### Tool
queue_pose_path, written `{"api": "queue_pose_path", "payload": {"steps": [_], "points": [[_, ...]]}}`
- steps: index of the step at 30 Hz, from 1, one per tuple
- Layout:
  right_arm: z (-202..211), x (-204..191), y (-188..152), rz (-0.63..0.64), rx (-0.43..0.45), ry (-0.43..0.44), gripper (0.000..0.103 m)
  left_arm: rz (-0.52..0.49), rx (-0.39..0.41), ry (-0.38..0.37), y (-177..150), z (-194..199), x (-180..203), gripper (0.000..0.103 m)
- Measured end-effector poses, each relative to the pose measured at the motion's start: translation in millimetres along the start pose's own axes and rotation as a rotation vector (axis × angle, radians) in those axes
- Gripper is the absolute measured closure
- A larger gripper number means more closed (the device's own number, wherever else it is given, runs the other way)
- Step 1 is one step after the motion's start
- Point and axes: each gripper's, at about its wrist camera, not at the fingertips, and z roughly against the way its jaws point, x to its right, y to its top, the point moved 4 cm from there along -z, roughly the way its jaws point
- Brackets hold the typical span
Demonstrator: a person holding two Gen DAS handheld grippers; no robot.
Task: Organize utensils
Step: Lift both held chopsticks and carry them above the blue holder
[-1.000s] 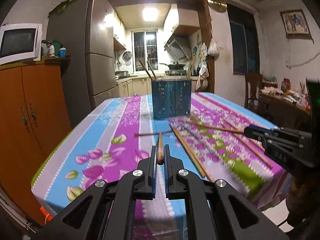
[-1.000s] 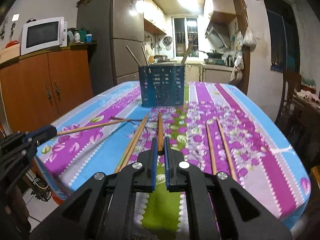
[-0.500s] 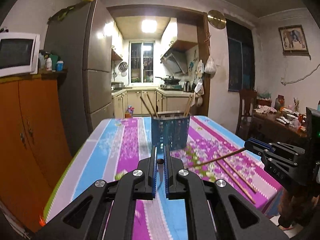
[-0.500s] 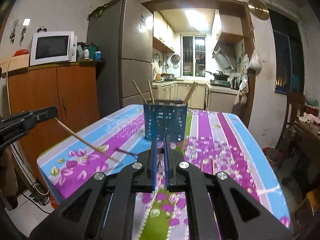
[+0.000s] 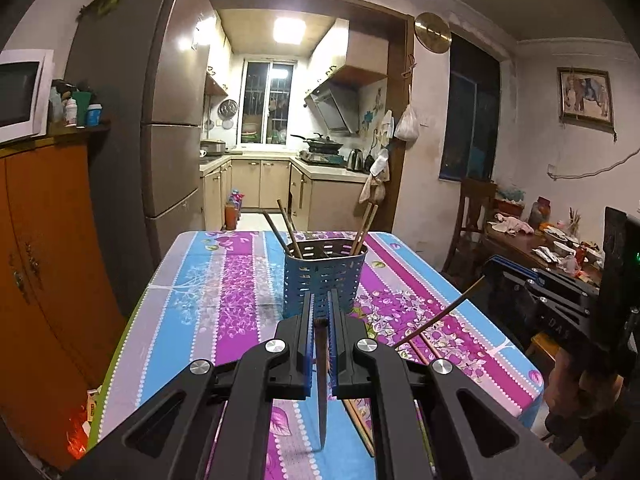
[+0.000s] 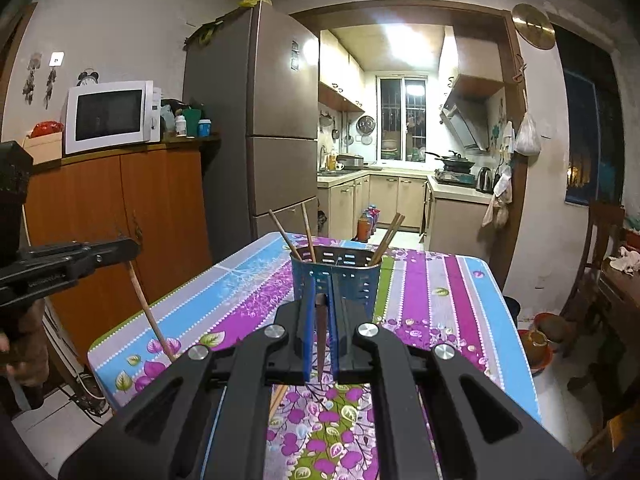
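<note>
The step in hand looks like carrying: the left gripper (image 5: 319,312) is clamped on one wooden chopstick (image 5: 321,380) that hangs point-down above the table's near edge, and the right gripper (image 6: 321,304) pinches a second chopstick (image 6: 320,336) the same way. Next, each tip must be lined up over the blue perforated holder (image 5: 324,276), mid-table toward the far edge, and lowered in. Both sticks are slim, brown and tapered; more lie on the tablecloth (image 5: 224,288) near its right edge.

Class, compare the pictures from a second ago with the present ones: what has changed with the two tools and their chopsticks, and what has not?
Both tools rose off the table. The left tool tipped its chopstick from flat to hanging tip-down; the right tool did likewise with its chopstick. Both stayed clamped. The blue holder and its chopsticks stayed put.
</note>
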Motion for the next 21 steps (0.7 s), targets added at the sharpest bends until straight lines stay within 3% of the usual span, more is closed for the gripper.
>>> {"api": "queue_pose_path", "payload": {"steps": [14, 21], "points": [[-10, 5, 15, -0.063, -0.186, 0.015, 0.098, -0.081, 0.000, -0.024, 29, -14, 24, 0.096], [-21, 11, 32, -0.090, -0.283, 0.036, 0.098, -0.103, -0.027, -0.002, 40, -28, 31, 0.096]]}}
